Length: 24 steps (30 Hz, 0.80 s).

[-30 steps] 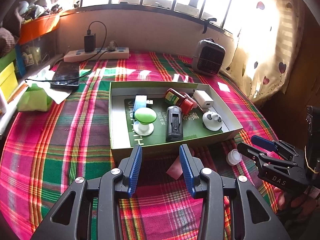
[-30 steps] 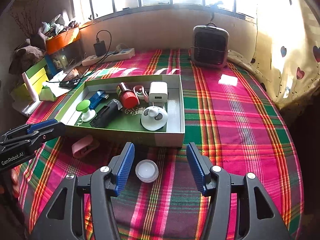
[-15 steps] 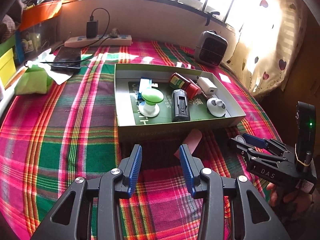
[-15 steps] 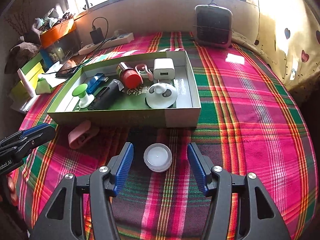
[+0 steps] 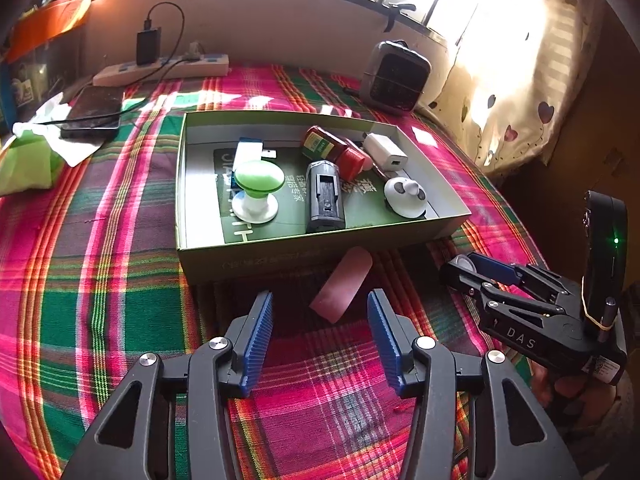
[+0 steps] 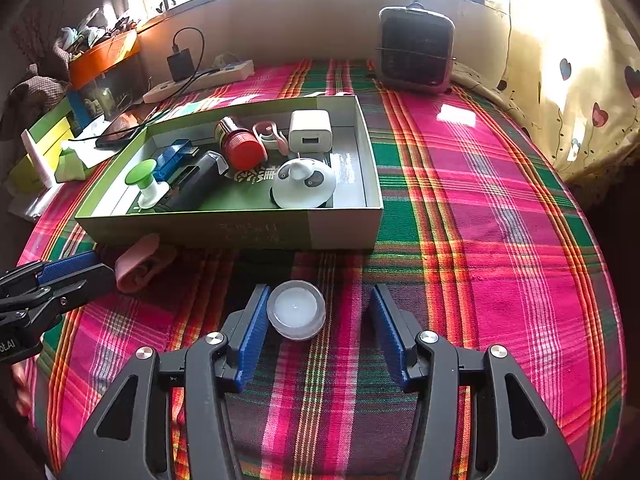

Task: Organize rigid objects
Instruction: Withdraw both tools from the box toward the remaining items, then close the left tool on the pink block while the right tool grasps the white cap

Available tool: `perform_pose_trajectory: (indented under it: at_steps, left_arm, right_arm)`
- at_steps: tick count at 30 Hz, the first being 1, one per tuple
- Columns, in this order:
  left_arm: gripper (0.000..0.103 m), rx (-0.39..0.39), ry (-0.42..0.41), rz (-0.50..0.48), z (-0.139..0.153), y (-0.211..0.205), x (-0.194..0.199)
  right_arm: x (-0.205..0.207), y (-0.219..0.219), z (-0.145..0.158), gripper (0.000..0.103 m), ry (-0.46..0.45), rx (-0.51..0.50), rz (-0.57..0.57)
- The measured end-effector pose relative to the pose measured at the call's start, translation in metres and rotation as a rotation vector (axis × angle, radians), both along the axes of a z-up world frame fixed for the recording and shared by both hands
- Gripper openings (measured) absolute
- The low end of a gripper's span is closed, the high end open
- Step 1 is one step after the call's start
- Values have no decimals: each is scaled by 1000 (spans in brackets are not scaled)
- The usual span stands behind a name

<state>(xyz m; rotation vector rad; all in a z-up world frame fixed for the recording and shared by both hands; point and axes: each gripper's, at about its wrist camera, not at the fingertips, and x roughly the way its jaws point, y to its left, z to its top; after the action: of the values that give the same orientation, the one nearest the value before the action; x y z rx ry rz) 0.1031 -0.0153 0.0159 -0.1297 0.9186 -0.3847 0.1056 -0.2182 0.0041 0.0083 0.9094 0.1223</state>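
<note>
— What do we see by the wall?
— A power strip [image 5: 168, 70] with a black charger [image 5: 147, 46] plugged in, and a small heater [image 5: 396, 78].
— And on our plaid cloth [image 6: 480, 208]?
— A phone [image 5: 94, 114], beside a green tissue pack [image 5: 28, 164]. A heart-patterned curtain [image 5: 532, 92] hangs nearby.

- Right gripper [image 6: 316, 330]: jaws apart around small round white tealight candle [image 6: 296, 309], on plaid cloth.
- Shallow green cardboard box [image 6: 260, 229]: just beyond.
- Pink oblong case [image 6: 138, 264]: beside box's near wall.
</note>
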Motion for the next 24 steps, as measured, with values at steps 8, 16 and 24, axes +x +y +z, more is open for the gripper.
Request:
perform_pose_trajectory:
  at_steps: [8,16,24]
  left_arm:
    - [48,46,15,-12,-5,-13,8]
    - [48,85,18,-20,-9,-25,15]
    - [48,94,13,-34,-9,-38,15]
  right_arm:
    - [-1,-10,0,29,-2,4,-1]
    - [-5,-18,1,29,-3,9,-1]
    - [-7,-30,0,29,-5,36,-7]
